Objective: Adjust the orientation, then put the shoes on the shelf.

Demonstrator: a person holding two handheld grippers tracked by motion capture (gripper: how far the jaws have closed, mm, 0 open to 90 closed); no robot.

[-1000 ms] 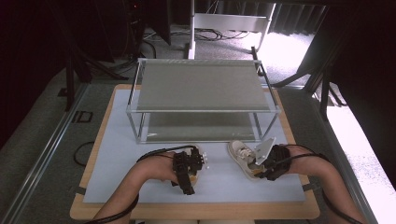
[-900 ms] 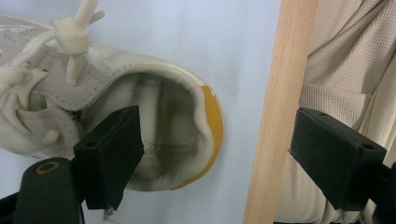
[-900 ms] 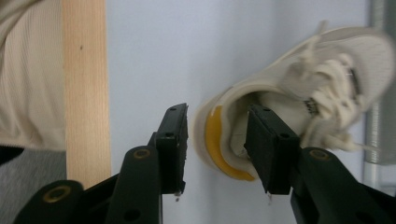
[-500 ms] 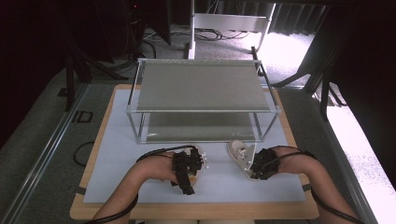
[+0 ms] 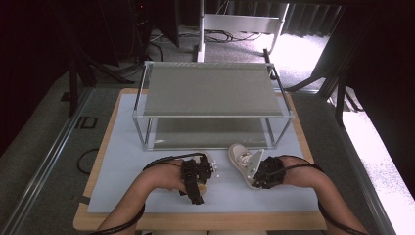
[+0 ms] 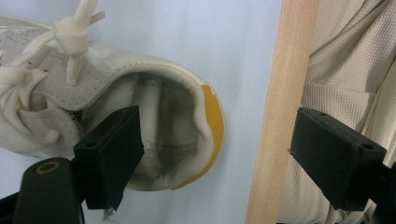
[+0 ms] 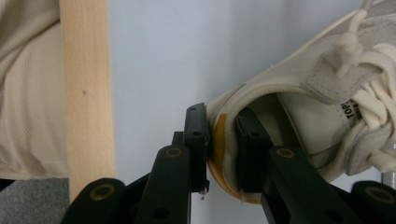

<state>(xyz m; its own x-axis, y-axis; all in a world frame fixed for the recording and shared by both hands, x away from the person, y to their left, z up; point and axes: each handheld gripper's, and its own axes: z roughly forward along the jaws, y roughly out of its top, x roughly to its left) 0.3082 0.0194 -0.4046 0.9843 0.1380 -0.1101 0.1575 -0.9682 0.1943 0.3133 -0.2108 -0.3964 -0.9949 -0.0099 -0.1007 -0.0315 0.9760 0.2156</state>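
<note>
High view: a dim room surrounds a pale surface with a wooden border, on which stands a two-tier metal rack. In front of the rack we see two cream shoes. The right shoe lies just ahead of the right tongs, toe towards the rack and heel towards the person. The left shoe is largely covered by the left tongs.

Left gripper view: the left tongs are spread wide. One jaw stands over the left shoe's heel opening; the other hangs over the wooden edge, before a beige garment. Nothing is gripped. The shoe's long axis runs away from the jaws towards the laces.

Right gripper view: the right tongs are clenched on the right shoe's heel collar, one jaw outside on the yellow tab, one inside. We judge that the right hand is set to lift; the left must still centre and close.
</note>
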